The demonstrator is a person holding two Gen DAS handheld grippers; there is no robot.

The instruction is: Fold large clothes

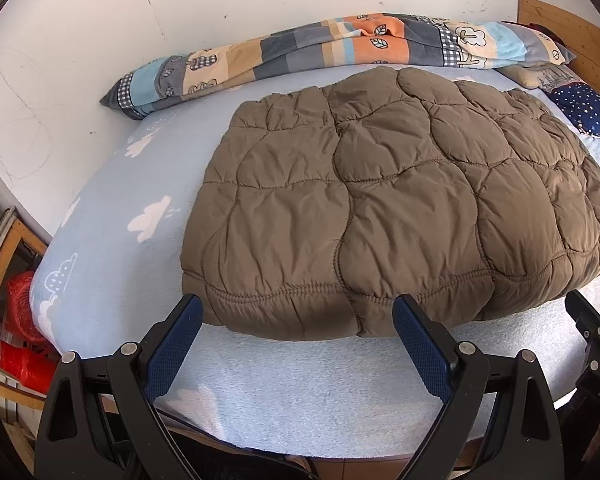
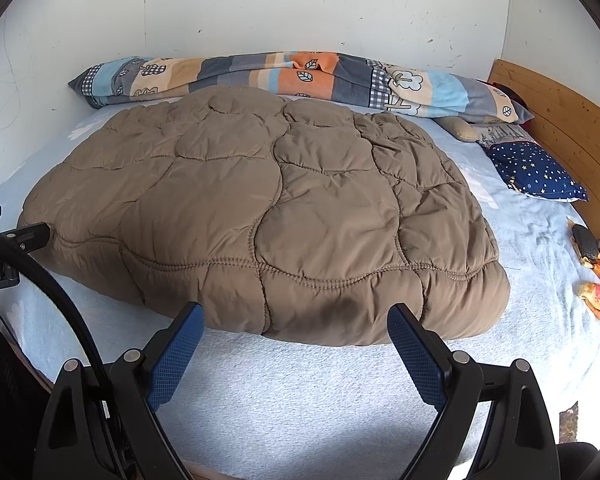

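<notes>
Pale blue bedding with white clouds covers the bed (image 1: 112, 240), and on its middle lies the brown quilted coat (image 1: 380, 200), folded into a thick puffy bundle. Just short of its near edge hover the left hand-held gripper (image 1: 298, 308) and the right hand-held gripper (image 2: 296, 316), each with jaws spread apart, holding nothing. Behind the coat, a patchwork blanket (image 2: 292, 76) lies rolled along the white wall; a star-print pillow (image 2: 536, 172) sits by the wooden headboard (image 2: 560, 120).

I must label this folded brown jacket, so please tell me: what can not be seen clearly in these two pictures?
- Brown jacket: sleeves, collar and zipper hidden inside its own folds, both views.
- Its right end: cut off by the left wrist view's edge.
- Dark object near the headboard: too small to identify, right wrist view.
- Left gripper, right gripper: open, empty.
</notes>
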